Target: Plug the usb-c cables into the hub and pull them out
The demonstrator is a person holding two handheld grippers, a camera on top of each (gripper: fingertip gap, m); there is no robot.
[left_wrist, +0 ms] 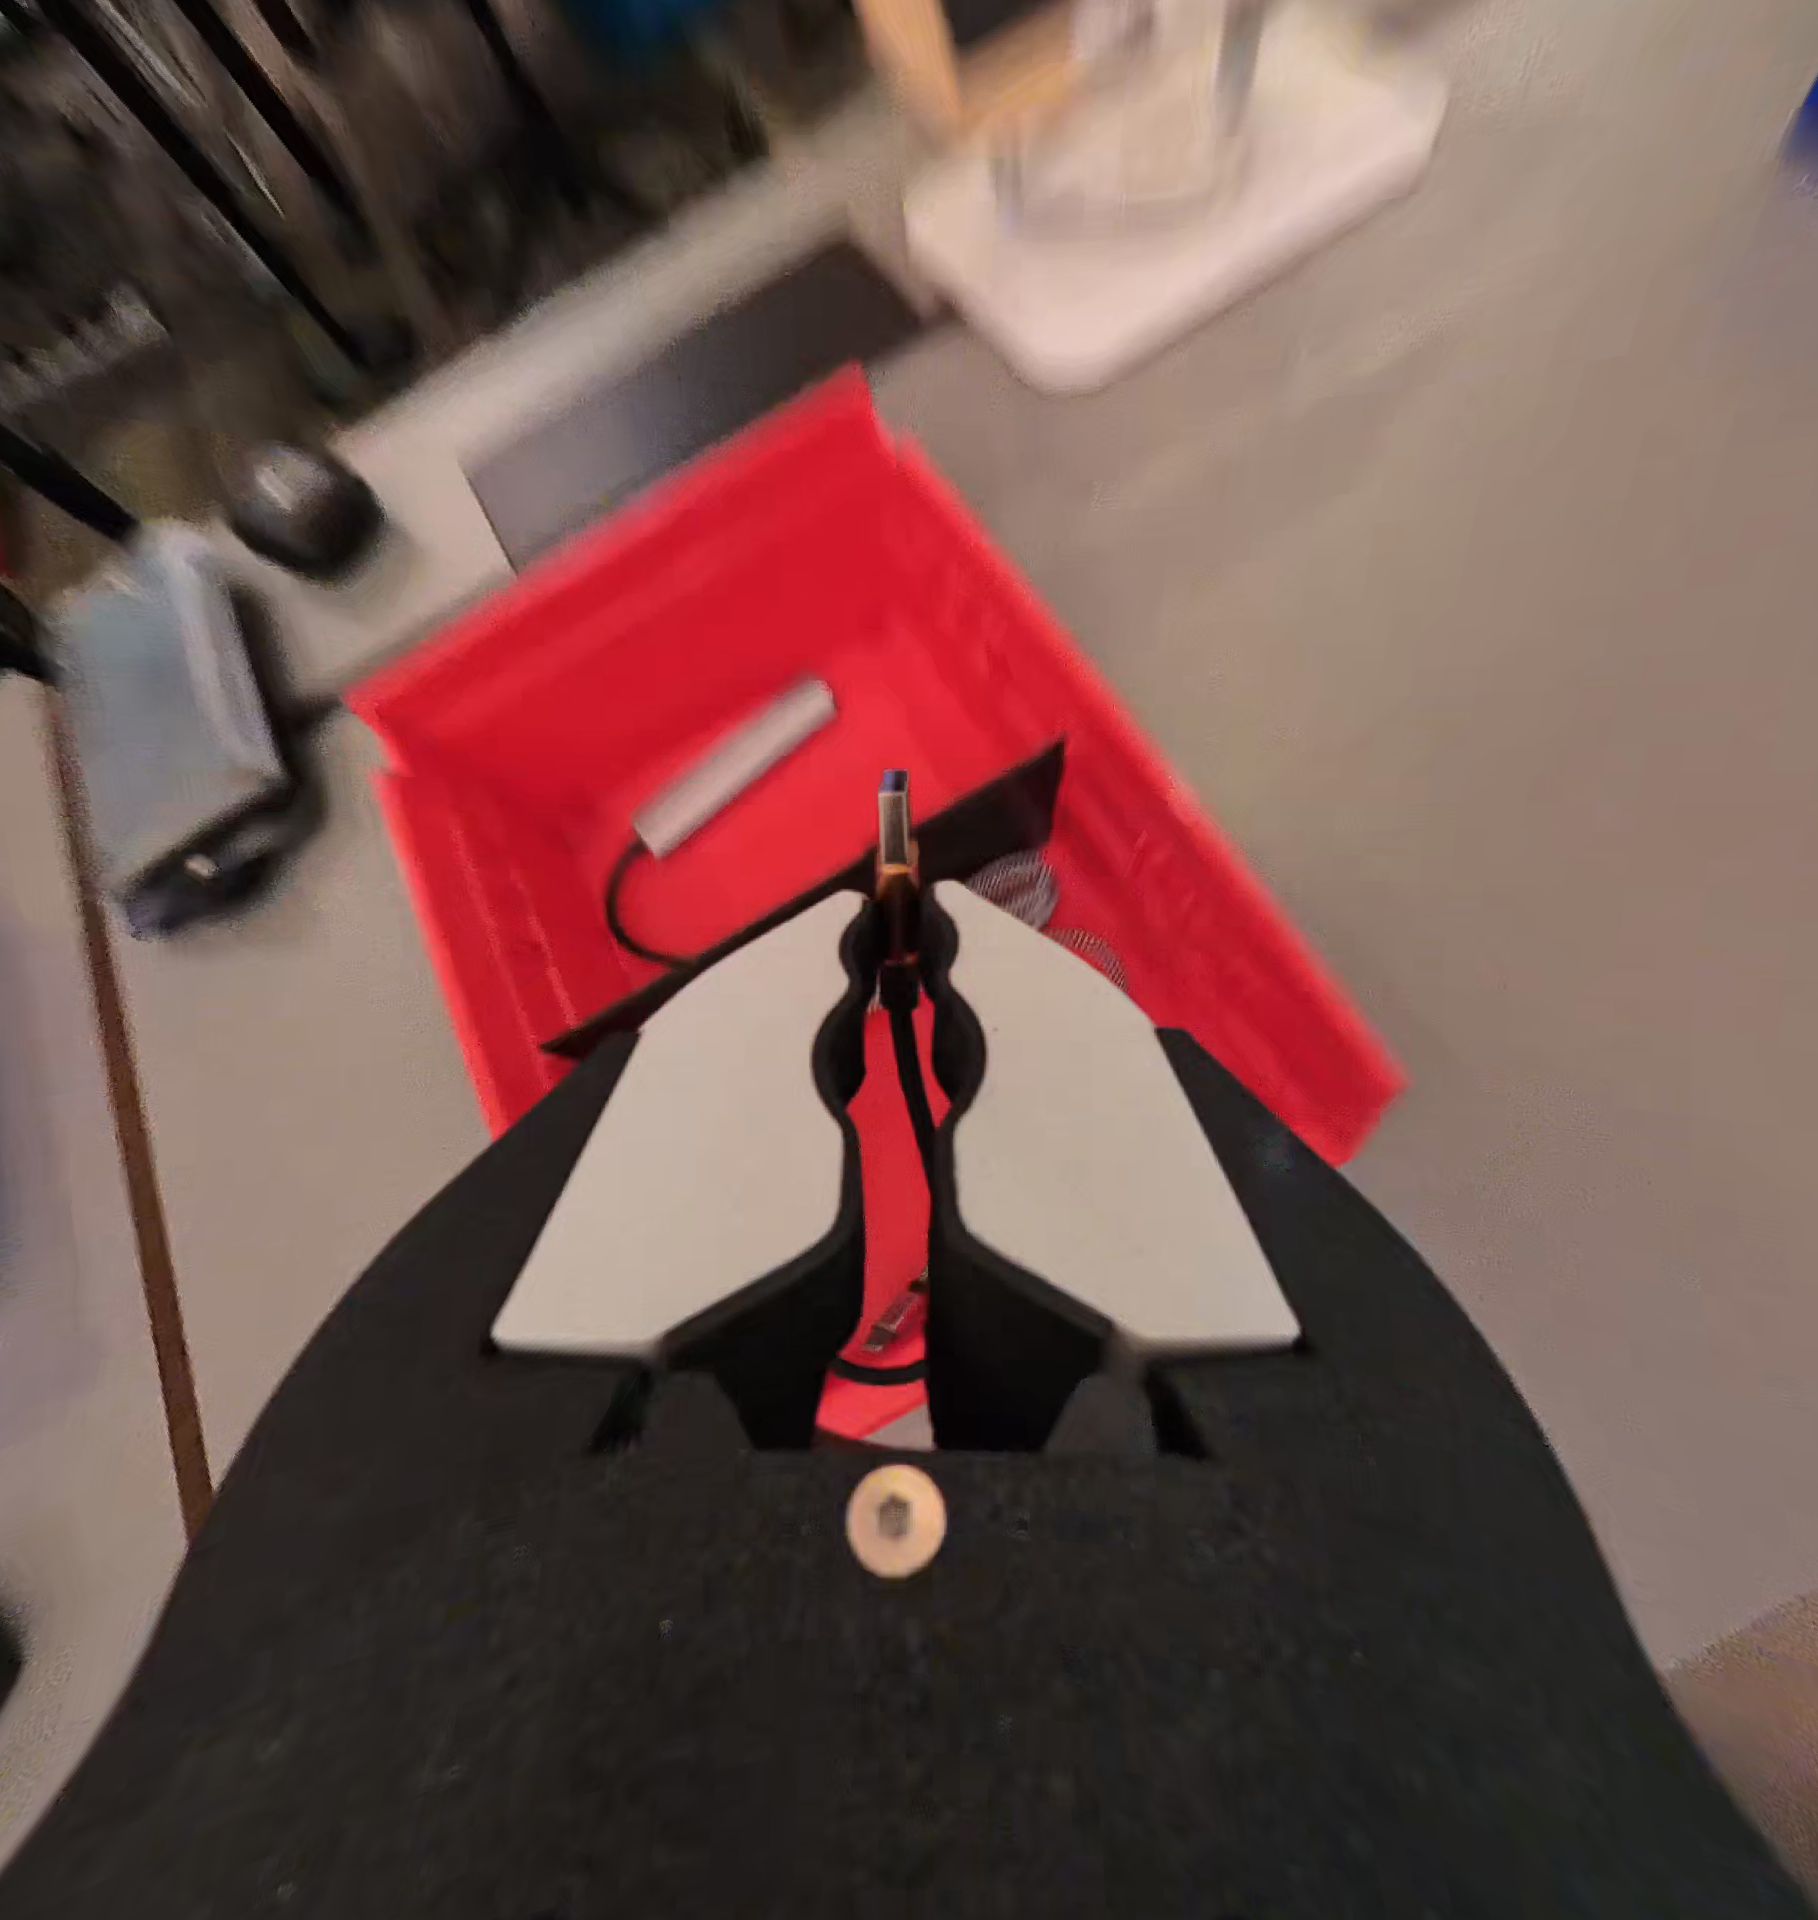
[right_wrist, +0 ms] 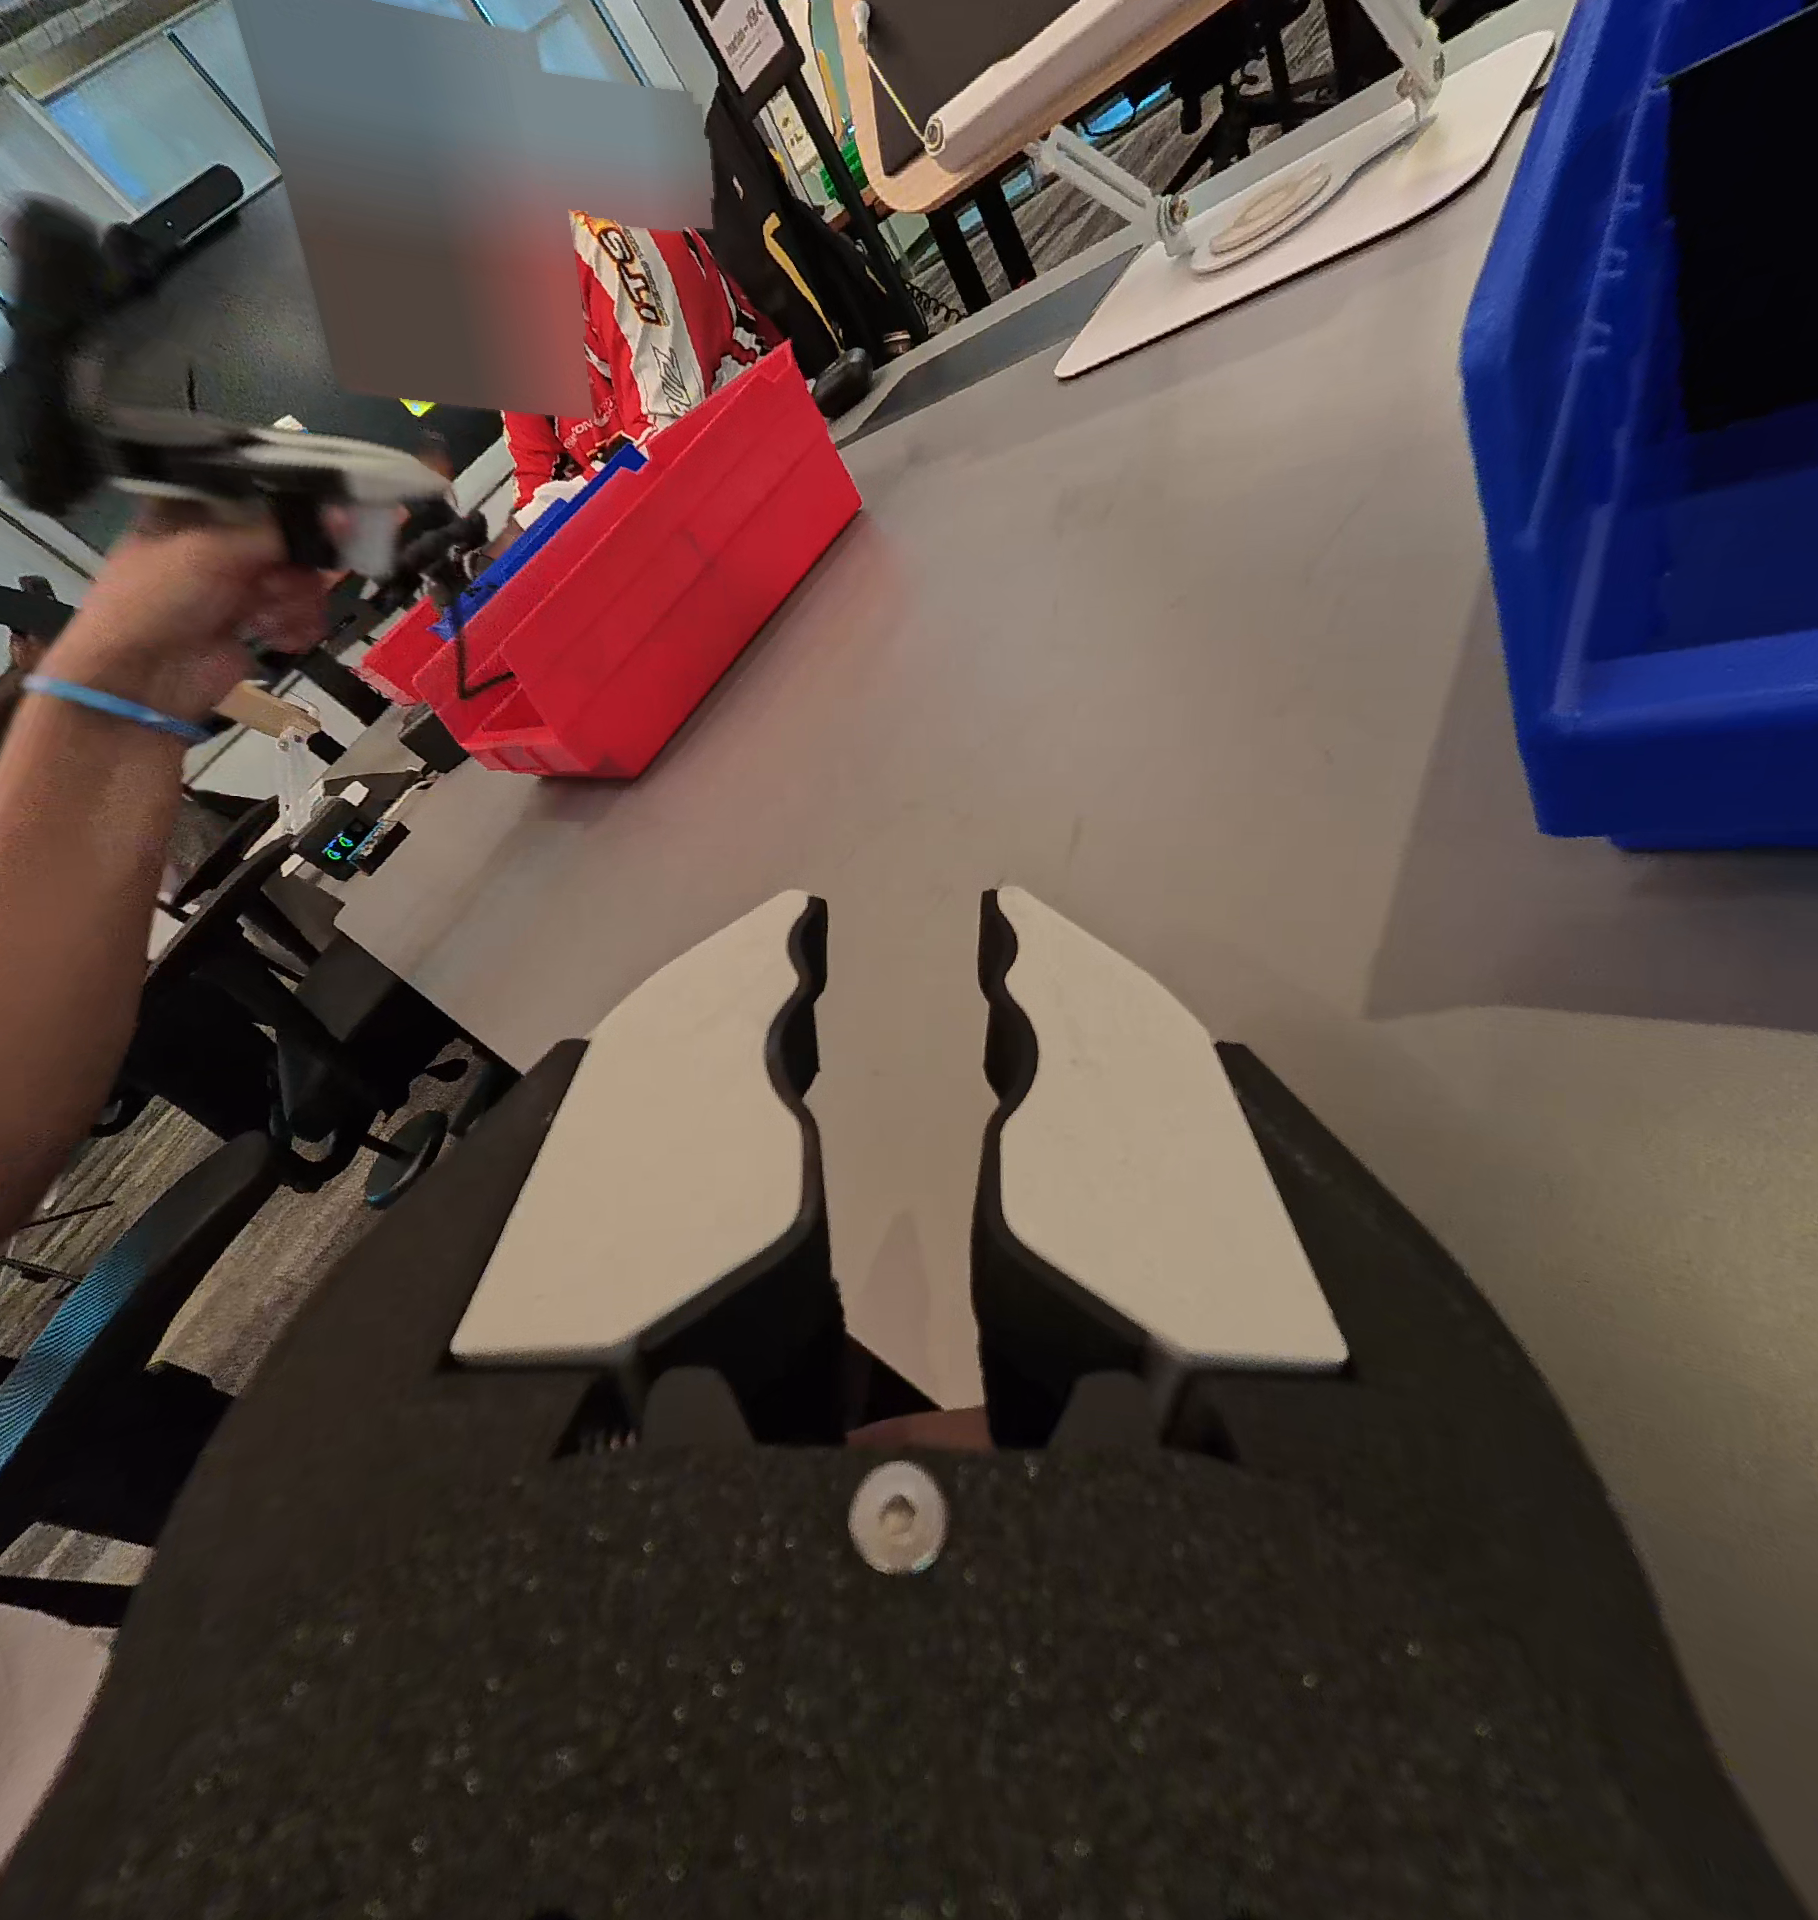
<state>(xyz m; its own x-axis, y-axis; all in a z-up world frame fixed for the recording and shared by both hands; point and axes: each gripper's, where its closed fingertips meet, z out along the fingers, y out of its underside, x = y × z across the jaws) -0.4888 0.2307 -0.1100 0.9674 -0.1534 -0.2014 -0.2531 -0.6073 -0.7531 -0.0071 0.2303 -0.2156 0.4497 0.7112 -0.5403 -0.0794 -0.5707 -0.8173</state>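
Note:
My left gripper is shut on the plug of a black cable; the metal plug tip sticks out past the fingertips, above a red bin. A grey hub with a short black lead lies on the bin floor, beyond and left of the plug. A braided cable lies in the bin at right. My right gripper is open and empty over the grey table. In the right wrist view the left gripper shows far left, held by a hand, with the cable hanging into the red bin.
A blue bin stands at the right of the table. A white monitor-arm base sits at the back. A black divider crosses the red bin. A person in a red shirt is behind the red bin. Office chairs stand at left. One gripper's finger ends stand about 50 centimetres off the other's.

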